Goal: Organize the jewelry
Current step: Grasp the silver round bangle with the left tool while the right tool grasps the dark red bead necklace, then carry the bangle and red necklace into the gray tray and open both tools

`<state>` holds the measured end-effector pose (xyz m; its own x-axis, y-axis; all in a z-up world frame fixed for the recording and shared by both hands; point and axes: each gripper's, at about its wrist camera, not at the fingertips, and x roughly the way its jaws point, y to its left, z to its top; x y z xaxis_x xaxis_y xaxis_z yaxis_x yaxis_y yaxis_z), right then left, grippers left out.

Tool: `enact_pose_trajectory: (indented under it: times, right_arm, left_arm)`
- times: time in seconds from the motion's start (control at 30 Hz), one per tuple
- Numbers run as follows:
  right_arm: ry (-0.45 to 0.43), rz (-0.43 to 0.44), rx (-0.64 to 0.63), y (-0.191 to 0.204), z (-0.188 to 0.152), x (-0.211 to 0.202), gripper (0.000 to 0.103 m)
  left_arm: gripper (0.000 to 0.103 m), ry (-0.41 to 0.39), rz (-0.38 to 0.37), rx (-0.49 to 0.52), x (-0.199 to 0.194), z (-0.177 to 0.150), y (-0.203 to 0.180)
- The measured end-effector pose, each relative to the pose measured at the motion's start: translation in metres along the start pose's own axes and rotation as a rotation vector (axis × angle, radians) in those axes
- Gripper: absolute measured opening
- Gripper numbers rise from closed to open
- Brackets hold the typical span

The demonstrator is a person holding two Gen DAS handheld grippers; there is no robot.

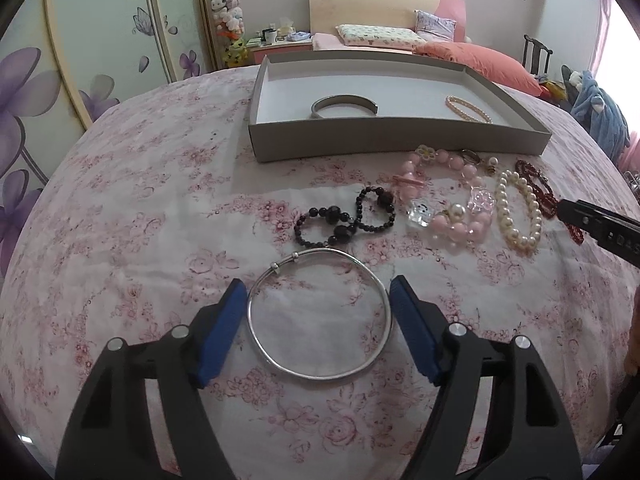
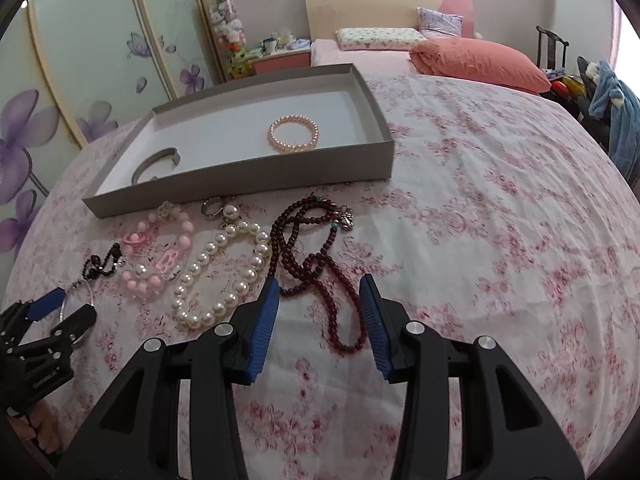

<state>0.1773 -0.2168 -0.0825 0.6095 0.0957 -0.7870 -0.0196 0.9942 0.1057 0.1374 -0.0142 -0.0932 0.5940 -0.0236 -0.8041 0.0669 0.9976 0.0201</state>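
Left tool (image 1: 318,292) gaping wide, straddling silver bangle (image 1: 320,316) lying on bed (image 1: 120,240). Right tool (image 2: 319,286) gaping wide, bracketing dark red bead necklace (image 2: 316,264). Grey tray (image 2: 240,168) sitting beyond, holding pink bead bracelet (image 2: 294,134).

Your right claw (image 2: 319,304) hangs spread wide around the dark red bead necklace (image 2: 316,256) on the floral bed cover (image 2: 480,208), pearl strand (image 2: 224,276) beside.

Glossy metal bangle (image 1: 320,316) on matt floral cloth (image 1: 140,240).
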Motion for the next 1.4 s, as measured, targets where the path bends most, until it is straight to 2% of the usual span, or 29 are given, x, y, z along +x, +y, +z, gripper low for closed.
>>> enact_pose_trajectory:
  times: [0.23,0.3,0.37,0.57,0.7,0.87,1.4]
  right_arm:
    - [0.008,-0.007,-0.019,0.005,0.010,0.014,0.041]
    - [0.015,-0.017,-0.026,0.005,0.009,0.015,0.018]
    - [0.004,-0.038,-0.041,0.005,0.007,0.013,0.011]
    - [-0.019,0.029,0.006,-0.007,0.002,0.002,0.005]
    - [-0.125,0.060,0.013,-0.009,0.007,-0.025,0.005]
    - [-0.223,0.098,0.007,-0.006,0.016,-0.055,0.005]
    - [-0.414,0.161,-0.039,0.014,0.021,-0.110,0.005]
  left_arm:
    - [0.072,-0.006,-0.002,0.002,0.000,-0.001,0.001]
    - [0.072,-0.006,-0.002,0.002,0.000,-0.001,0.001]
    - [0.072,-0.006,-0.002,0.002,0.000,-0.001,0.001]
    - [0.072,0.000,-0.011,-0.007,0.000,0.000,0.002]
    - [0.072,-0.011,-0.022,-0.021,-0.005,-0.001,0.006]
    - [0.072,-0.064,-0.027,-0.036,-0.019,0.003,0.011]
    - [0.072,-0.294,0.006,-0.018,-0.072,0.022,0.002]
